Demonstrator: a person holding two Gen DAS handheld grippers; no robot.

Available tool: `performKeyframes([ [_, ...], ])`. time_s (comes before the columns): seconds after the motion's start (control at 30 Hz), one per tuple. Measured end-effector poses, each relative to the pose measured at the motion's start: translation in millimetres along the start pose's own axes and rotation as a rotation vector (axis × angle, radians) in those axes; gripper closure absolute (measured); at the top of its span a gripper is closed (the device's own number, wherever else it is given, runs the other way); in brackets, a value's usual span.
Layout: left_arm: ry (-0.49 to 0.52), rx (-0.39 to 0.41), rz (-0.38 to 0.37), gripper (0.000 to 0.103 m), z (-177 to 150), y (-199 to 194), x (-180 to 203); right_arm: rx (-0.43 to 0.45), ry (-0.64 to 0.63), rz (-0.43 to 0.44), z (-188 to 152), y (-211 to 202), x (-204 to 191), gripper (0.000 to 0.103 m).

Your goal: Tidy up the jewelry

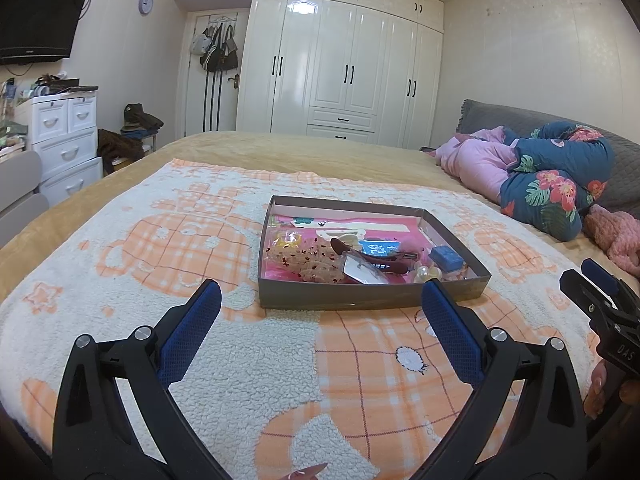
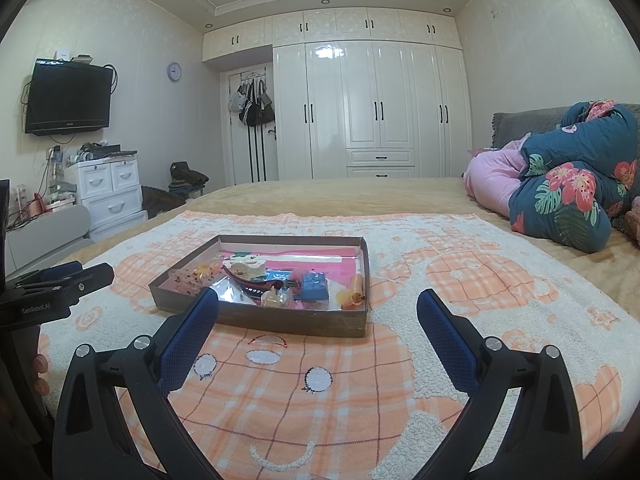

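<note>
on the bed, over a white and orange blanket, sits a shallow brown tray filled with jewelry and hair pieces. the left wrist view shows its near wall head on, with a dark red clip, a blue box and pale beads in the right half and a speckled clear pouch in the left half. the right wrist view sees the tray from its right corner and adds a coiled orange hair tie against the right wall and a cream claw clip farther back, which the left view shows only in part.

the left tool is spread wide, holding nothing, its tips just short of the tray's near wall. the right tool is likewise wide apart and empty, its left finger overlapping the tray's near corner in view; whether it touches i cannot tell. each view catches the other tool at its edge.

a folded floral quilt lies well to the right, a white wardrobe stands behind, and a tv hangs on the left wall.
</note>
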State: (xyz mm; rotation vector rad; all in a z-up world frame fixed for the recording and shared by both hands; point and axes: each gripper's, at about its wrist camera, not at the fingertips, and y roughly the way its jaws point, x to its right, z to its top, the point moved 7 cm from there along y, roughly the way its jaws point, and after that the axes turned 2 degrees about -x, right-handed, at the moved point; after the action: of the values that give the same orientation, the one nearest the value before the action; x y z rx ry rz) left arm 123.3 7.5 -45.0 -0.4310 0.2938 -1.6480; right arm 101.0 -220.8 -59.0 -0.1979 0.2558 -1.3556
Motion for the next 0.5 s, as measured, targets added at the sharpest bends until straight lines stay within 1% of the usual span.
performKeyframes([
  [0.5, 0.002, -0.003, 0.004, 0.011, -0.6, 0.5, -1.3, 0.001, -0.001, 0.000, 0.2, -0.5, -0.4, 0.006],
])
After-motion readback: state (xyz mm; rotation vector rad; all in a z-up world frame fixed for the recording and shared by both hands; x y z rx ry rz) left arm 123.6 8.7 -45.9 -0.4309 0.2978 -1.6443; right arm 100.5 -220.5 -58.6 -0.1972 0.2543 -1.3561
